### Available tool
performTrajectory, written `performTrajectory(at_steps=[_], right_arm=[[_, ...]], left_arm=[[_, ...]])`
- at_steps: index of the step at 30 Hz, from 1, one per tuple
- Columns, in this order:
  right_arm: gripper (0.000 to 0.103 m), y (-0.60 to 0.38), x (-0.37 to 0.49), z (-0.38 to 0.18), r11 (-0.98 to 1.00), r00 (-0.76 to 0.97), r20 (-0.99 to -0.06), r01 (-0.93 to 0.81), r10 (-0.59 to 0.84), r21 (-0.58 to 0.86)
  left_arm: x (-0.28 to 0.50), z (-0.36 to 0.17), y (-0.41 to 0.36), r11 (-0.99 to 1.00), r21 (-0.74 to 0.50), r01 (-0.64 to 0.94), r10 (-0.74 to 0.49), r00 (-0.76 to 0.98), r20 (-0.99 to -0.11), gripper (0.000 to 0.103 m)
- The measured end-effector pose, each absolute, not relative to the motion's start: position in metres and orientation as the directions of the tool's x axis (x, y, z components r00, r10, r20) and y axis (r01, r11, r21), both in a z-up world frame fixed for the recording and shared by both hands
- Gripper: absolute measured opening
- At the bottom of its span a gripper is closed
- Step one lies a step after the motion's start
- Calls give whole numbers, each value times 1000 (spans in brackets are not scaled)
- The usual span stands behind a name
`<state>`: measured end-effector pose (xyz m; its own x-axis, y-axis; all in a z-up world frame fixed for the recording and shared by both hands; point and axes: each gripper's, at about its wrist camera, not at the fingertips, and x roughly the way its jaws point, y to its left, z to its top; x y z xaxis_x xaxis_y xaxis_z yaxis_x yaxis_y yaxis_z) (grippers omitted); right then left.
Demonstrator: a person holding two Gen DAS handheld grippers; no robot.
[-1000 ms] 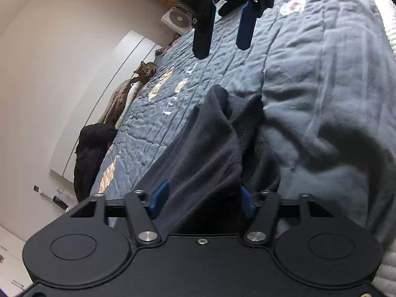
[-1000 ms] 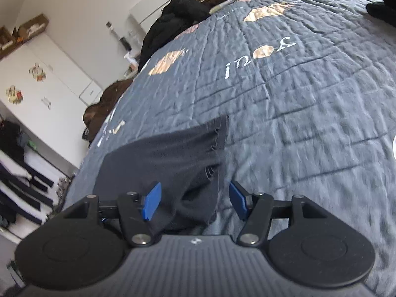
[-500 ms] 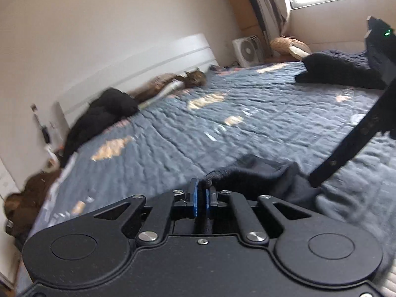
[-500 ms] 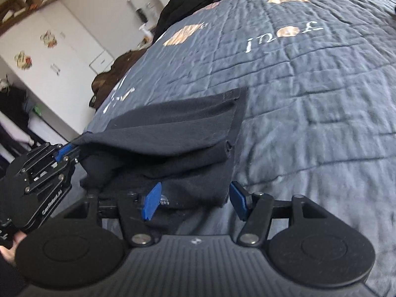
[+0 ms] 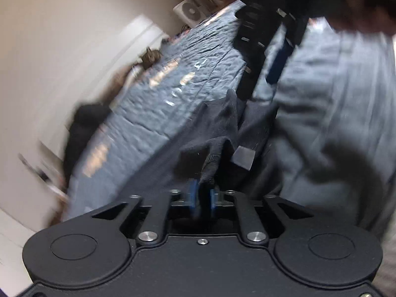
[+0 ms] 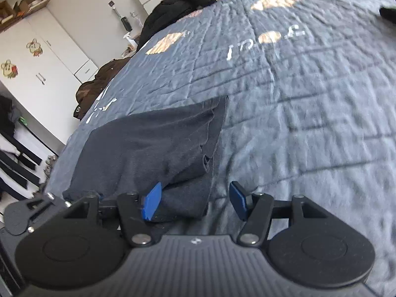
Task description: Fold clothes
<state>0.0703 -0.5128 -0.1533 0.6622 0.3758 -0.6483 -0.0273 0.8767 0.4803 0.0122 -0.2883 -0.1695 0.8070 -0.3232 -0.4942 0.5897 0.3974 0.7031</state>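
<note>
The dark navy knitted garment (image 6: 153, 153) lay half-folded on the grey-blue quilted bed (image 6: 297, 99). The left claw (image 5: 202, 199), opening, had a bunched fold between its narrow pads (probably letting it drop). The right claw (image 6: 195, 204) hovered wide over the garment's corner, gripping nothing.

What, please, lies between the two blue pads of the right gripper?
In the right wrist view, a corner of the dark garment reaches in beside one pad of the right gripper; the rest of the gap shows bare quilt.
</note>
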Motion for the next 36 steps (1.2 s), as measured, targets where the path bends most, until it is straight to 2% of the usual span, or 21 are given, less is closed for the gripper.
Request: performTrajectory(at_steps=[2,5,7,8,12,17,20,23,31,33,36], right_arm=[[60,-514,71,-151,878,676,-638,-29,370,478],[60,-518,75,-151,851,686,-610,-26,397,525],[60,-518,78,-151,830,679,-595,-37,430,557],[60,-517,79,-151,818,676,-587,-42,446,574],[60,-517,84,-166,679,624,-540,20,565,734],[59,-513,91,-182,589,659,-493,94,567,803],[50,-513,101,-200,550,646,-516,174,563,817],[9,-511,102,-205,560,650,-550,223,524,798],[5,-519,80,-174,444,731,-427,189,532,876],[1,-523,77,-169,456,733,-433,187,525,870],[1,-538,77,-170,491,728,-466,203,504,847]], left_arm=[[9,-174,-292,377,746,549,-320,833,-451,49],[10,-178,-296,361,770,527,-323,845,-427,47],[11,-175,-295,385,746,544,-335,835,-436,26],[12,-173,-295,395,734,552,-338,830,-443,10],[15,-172,-294,408,712,572,-342,818,-462,9],[16,-175,-296,408,706,580,-336,814,-474,9],[17,-174,-295,415,701,580,-332,814,-477,9],[18,-174,-292,417,701,579,-326,815,-479,9],[17,-159,-286,460,670,583,-345,812,-470,9],[17,-155,-284,471,655,591,-353,807,-473,9],[18,-154,-282,475,632,612,-357,791,-497,9]])
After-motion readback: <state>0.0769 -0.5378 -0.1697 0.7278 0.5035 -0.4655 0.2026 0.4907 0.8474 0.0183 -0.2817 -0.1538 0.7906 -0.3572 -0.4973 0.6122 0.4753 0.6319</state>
